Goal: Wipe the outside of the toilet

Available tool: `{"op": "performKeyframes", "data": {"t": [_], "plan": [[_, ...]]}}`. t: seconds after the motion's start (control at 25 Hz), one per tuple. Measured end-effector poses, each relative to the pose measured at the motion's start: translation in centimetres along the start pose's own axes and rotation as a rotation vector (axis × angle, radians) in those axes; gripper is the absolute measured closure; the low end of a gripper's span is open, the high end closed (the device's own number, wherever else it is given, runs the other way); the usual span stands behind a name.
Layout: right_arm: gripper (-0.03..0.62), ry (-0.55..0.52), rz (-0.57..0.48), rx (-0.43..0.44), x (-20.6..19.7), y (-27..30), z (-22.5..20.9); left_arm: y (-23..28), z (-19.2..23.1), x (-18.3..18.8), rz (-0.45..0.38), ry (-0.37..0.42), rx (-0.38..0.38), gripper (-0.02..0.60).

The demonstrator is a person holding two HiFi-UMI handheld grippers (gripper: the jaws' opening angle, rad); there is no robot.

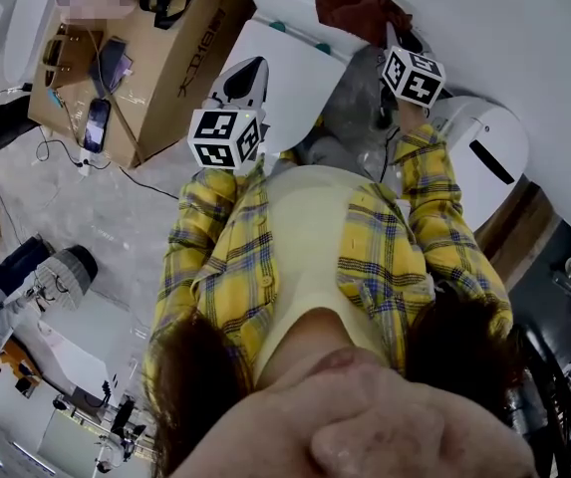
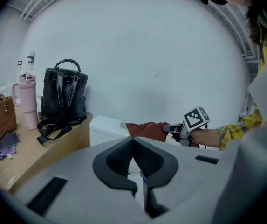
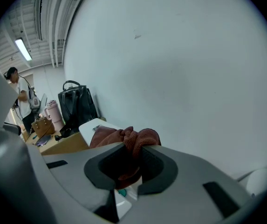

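Clamped tight on a bunched reddish-brown cloth point(image 3: 142, 136), the jaws of the right gripper point(image 3: 133, 146) hold the rag on top of the toilet tank point(image 2: 106, 124), toward the tank lid's right end and close to the white wall point(image 3: 180, 69). Jaws of the left gripper point(image 2: 133, 143) are pressed together with nothing between them; that gripper hangs over the closed toilet lid point(image 1: 300, 78), apart from the cloth, and takes no part in the wiping. From the head view, a person in a yellow plaid shirt point(image 1: 225, 257) leans over the fixture with both arms stretched forward, the right reaching furthest toward the wall. A cardboard box point(image 1: 170, 63) stands just beside the toilet on the left. On its top are a black bag point(image 2: 63, 97) near the edge next to the tank, then a pink tumbler point(image 2: 28, 101) and a brown handbag point(image 2: 0, 116) further along. Judging by where the cloth sits, the job appears to be at its top-of-tank stage. The tank lid is under the rag, while the tank's front and sides, the closed lid and the outer wall of the bowl below look yet to be reached. No wet streaks or smears show on the white surfaces, so how much is already clean cannot be read.
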State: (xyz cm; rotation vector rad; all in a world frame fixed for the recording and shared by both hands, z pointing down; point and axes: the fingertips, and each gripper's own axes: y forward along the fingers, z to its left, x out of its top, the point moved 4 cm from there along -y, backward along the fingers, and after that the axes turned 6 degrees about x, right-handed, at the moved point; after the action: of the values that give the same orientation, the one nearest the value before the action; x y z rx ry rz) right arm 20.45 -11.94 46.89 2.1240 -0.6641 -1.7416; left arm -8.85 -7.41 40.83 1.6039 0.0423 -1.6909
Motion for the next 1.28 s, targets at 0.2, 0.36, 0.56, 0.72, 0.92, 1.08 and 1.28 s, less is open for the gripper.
{"op": "performKeyframes", "data": {"t": [0.2, 0.36, 0.56, 0.72, 0.92, 1.08, 1.28], "plan": [[0.517, -0.005, 0.007, -0.043, 0.2, -0.4, -0.7, 0.1, 0.3, 0.0, 0.001, 0.003, -0.005, 0.574], [0.518, -0.012, 0.020, -0.039, -0.1, -1.4, -0.7, -0.5, 0.9, -0.3, -0.002, -0.005, 0.008, 0.574], [0.518, -0.049, -0.103, 0.099, 3.1, -3.6, 3.3, -1.2, 2.2, -0.6, -0.011, -0.027, 0.036, 0.574], [0.517, -0.086, -0.187, 0.233, 5.6, -4.4, 7.8, -1.8, 2.8, -0.8, -0.018, -0.043, 0.063, 0.574], [0.517, -0.107, -0.219, 0.407, 6.4, -3.7, 13.4, -3.0, 3.9, -1.4, -0.021, -0.067, 0.113, 0.574], [0.518, -0.126, -0.177, 0.541, 5.2, -1.8, 17.7, -3.9, 5.1, -2.1, -0.018, -0.095, 0.166, 0.574], [0.517, -0.177, -0.087, 0.640, 1.8, 2.7, 22.0, -4.9, 6.4, -3.7, -0.006, -0.139, 0.232, 0.574]]}}
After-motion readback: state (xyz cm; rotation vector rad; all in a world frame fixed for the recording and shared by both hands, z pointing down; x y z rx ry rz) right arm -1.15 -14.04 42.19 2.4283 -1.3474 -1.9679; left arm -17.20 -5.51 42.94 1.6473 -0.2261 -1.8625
